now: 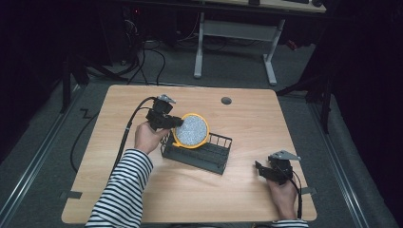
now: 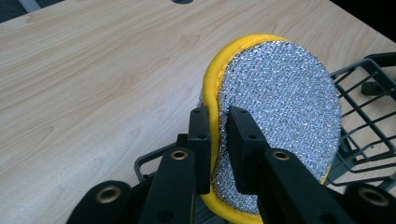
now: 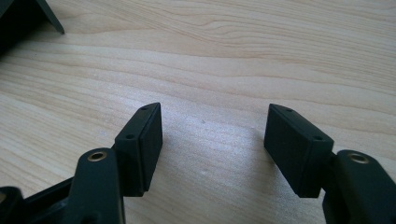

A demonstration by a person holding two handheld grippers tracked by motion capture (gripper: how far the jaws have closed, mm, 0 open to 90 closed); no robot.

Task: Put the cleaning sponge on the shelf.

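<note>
A round scouring pad (image 1: 191, 130) with a yellow rim and a silver mesh face stands on edge at the left end of a black wire basket (image 1: 202, 159). My left gripper (image 1: 177, 124) is shut on the pad's left rim. In the left gripper view the two black jaws pinch the pad (image 2: 280, 102) at its yellow edge, the left gripper (image 2: 219, 119) squeezing the foam, with the basket's wires (image 2: 369, 107) behind and to the right. My right gripper (image 1: 260, 169) rests low near the table's front right, jaws wide apart. The right gripper (image 3: 215, 135) has only bare wood between its jaws.
The wooden table (image 1: 247, 118) has a small round cable hole (image 1: 226, 100) near its far edge. A black cable (image 1: 124, 137) trails from the left gripper off the table's left side. A dark corner of the basket (image 3: 23, 18) sits ahead of the right gripper.
</note>
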